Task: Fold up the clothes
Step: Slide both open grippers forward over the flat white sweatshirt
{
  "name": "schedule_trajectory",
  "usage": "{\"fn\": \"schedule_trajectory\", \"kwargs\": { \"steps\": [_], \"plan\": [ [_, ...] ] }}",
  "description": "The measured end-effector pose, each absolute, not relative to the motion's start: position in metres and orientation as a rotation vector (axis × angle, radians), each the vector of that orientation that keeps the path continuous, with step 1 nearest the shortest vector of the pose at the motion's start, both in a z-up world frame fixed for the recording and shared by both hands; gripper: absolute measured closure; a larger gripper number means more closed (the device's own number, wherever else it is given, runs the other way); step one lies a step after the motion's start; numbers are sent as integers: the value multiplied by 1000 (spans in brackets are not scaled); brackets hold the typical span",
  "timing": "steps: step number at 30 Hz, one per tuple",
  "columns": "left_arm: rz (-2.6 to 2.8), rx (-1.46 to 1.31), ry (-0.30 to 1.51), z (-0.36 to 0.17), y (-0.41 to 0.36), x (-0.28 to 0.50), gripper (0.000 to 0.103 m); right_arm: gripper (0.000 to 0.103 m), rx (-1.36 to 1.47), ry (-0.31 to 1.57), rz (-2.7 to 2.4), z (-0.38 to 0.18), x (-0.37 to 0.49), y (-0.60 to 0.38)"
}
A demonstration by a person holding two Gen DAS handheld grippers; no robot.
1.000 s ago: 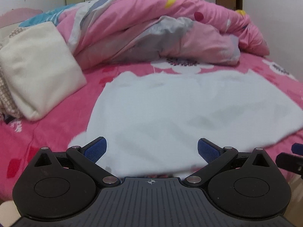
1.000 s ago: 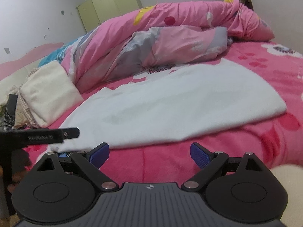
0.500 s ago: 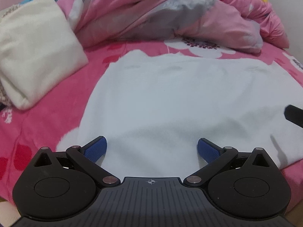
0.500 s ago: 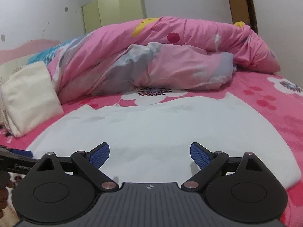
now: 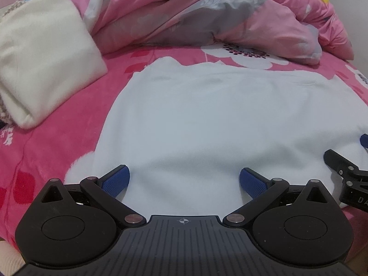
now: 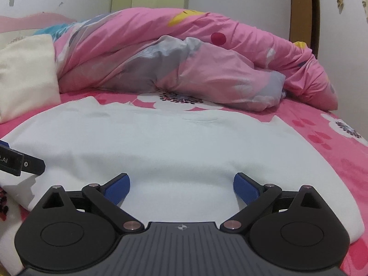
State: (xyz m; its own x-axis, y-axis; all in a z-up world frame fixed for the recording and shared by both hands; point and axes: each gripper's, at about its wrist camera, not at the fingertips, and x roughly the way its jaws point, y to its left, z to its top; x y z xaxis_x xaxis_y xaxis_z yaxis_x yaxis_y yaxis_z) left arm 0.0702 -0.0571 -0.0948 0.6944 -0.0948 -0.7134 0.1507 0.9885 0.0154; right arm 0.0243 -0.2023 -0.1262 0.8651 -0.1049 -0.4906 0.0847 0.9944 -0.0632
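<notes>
The white garment lies spread flat on the pink floral bedsheet, its long axis running side to side across both views, with its near hem directly under the two grippers and its far edge toward the rumpled pink duvet. That near hem is what the next move seems to turn on: the cloth extends forward and away from both tools, so a fold would probably carry the near edge up and over toward the duvet. The left gripper sits over the left part of the hem, its blue pads spread wide with white cloth showing between them and nothing pinched. The right gripper matches it over the right part of the hem, likewise spread and empty (each tool shows at the edge of the other's view, so they sit side by side and neither is clearly nearer the cloth). Whether the pads touch the fabric cannot be told. A cream folded blanket rests off to the left, apart from the garment.
</notes>
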Motion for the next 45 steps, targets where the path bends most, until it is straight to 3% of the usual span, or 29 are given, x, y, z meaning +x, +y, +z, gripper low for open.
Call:
{"fn": "schedule_trajectory", "kwargs": {
  "steps": [45],
  "plan": [
    [-110, -34, 740, -81, -28, 39, 0, 0, -83, 462, -110, -132, 14, -191]
  ]
}}
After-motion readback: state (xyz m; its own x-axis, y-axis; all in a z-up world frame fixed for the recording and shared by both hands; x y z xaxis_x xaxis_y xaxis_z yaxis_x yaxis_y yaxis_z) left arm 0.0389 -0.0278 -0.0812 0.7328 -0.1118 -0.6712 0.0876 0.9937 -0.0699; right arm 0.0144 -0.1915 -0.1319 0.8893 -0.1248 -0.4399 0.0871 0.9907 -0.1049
